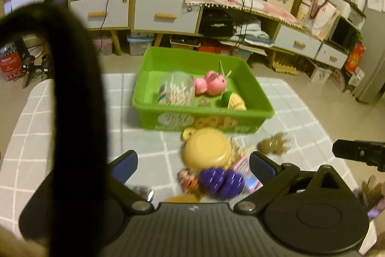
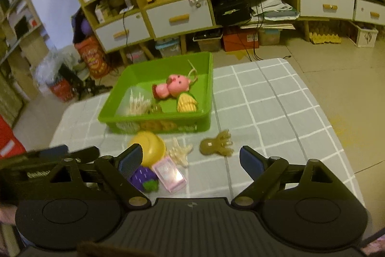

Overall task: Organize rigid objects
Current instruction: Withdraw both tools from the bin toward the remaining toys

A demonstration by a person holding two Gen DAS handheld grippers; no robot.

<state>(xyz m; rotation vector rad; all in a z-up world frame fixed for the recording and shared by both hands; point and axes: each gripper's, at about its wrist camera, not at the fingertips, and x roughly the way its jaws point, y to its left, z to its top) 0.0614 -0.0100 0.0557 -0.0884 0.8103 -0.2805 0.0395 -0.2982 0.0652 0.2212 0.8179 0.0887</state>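
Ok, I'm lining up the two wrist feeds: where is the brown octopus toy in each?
Left wrist: brown octopus toy right of centre, beyond the right jaw.
Right wrist: near centre, between the open jaws.
Shared landmark: green bin just behind it.

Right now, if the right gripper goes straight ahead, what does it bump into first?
Probably the brown octopus toy, lying on the tablecloth just ahead of the open right gripper. Depth is hard to judge, so it may pass just above.

I see the bin (image 2: 154, 117) far back on the desk (image 2: 276, 107), holding a pig toy (image 2: 176, 87). A bowl (image 2: 150, 147) sits before it, an octopus figure (image 2: 216, 143) to the bowl's right.
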